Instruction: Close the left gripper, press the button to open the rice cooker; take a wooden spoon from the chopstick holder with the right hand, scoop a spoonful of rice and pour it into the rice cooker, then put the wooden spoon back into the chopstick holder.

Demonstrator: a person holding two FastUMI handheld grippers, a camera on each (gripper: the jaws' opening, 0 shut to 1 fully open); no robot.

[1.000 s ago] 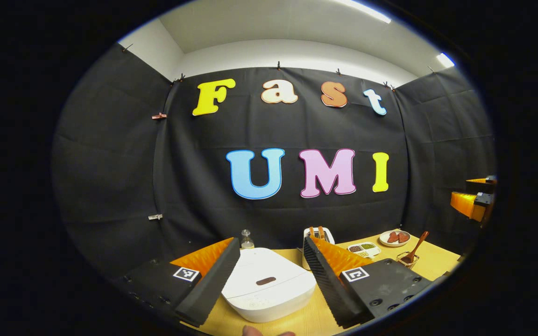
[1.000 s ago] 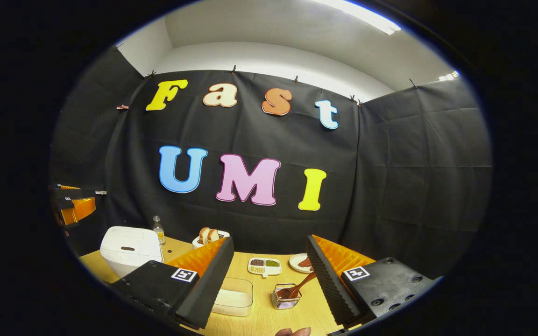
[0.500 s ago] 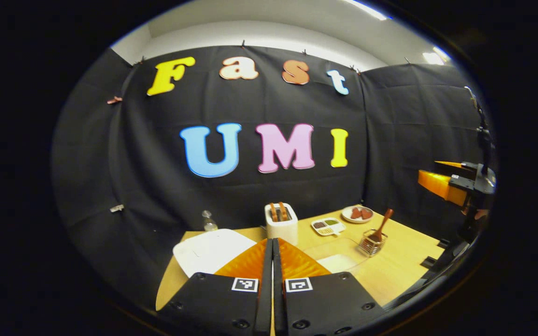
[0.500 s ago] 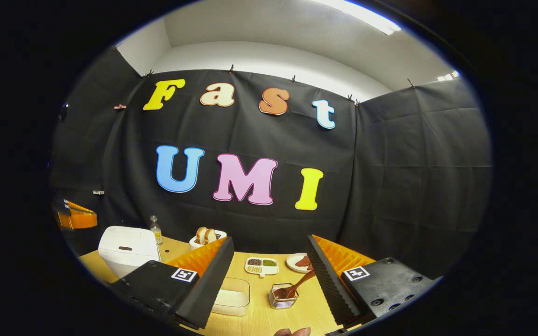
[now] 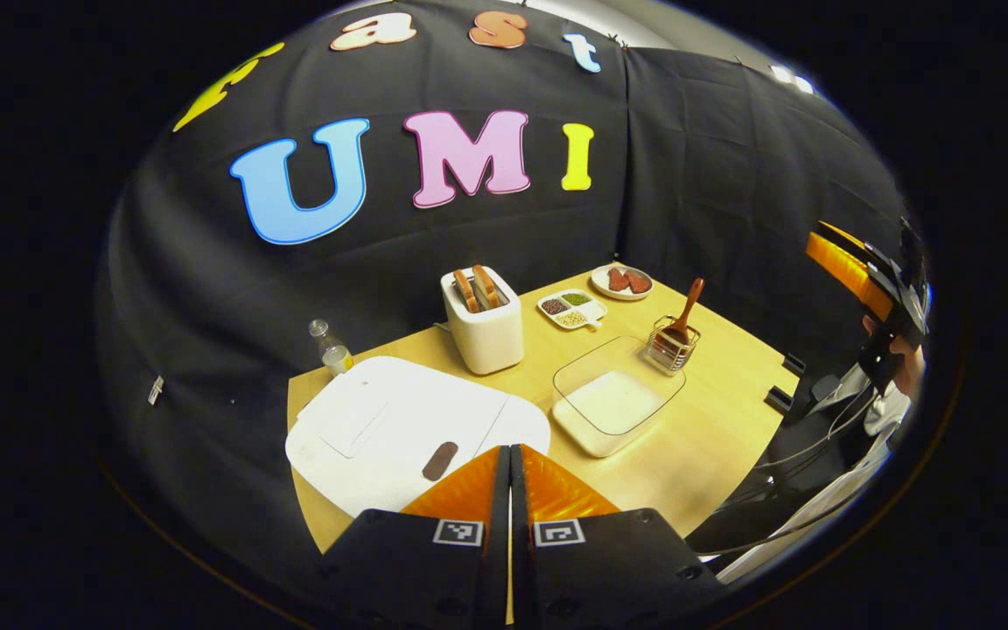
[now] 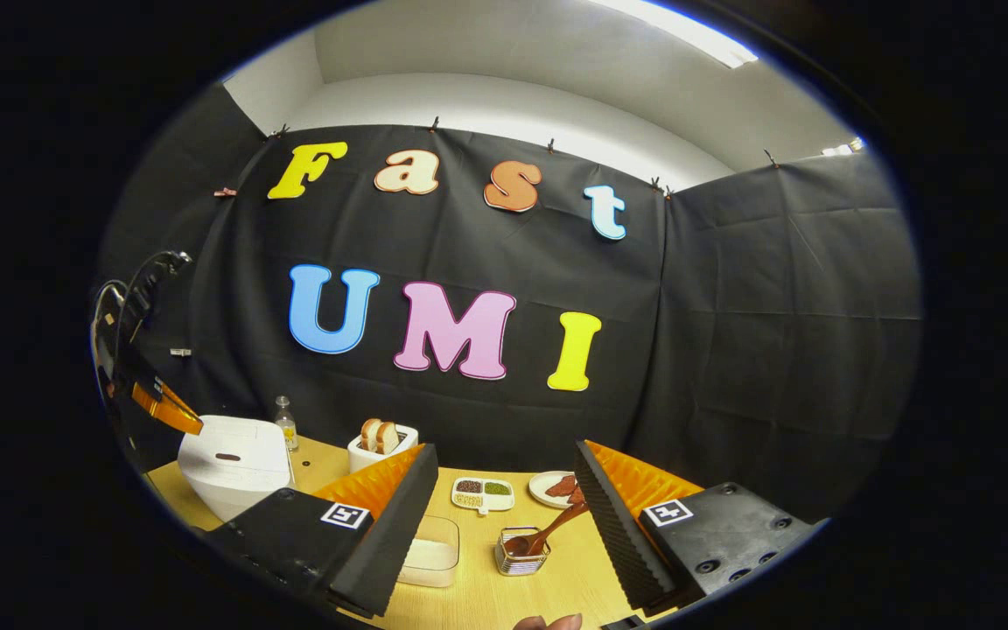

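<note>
The white rice cooker (image 5: 381, 420) sits closed on the left of the wooden table, its brown button (image 5: 440, 460) on the lid. My left gripper (image 5: 510, 453) is shut with nothing in it, hovering above the cooker just right of the button. In the right gripper view that left gripper (image 6: 170, 408) hangs over the cooker (image 6: 228, 464). The wooden spoon (image 5: 689, 306) stands in the wire chopstick holder (image 5: 670, 348). My right gripper (image 6: 506, 451) is open and empty, raised over the table's near side, with the spoon (image 6: 552, 529) and holder (image 6: 517, 553) below.
A clear container of rice (image 5: 616, 398) lies between cooker and holder. Behind stand a white toaster (image 5: 482, 319), a small bottle (image 5: 331, 347), a compartment dish (image 5: 571, 308) and a plate (image 5: 622, 280). A person's hand (image 5: 893, 359) holds the other gripper at right.
My left gripper went from open to shut, rose and tipped downward to look over the cooker lid. The right gripper has barely moved and stays open.
</note>
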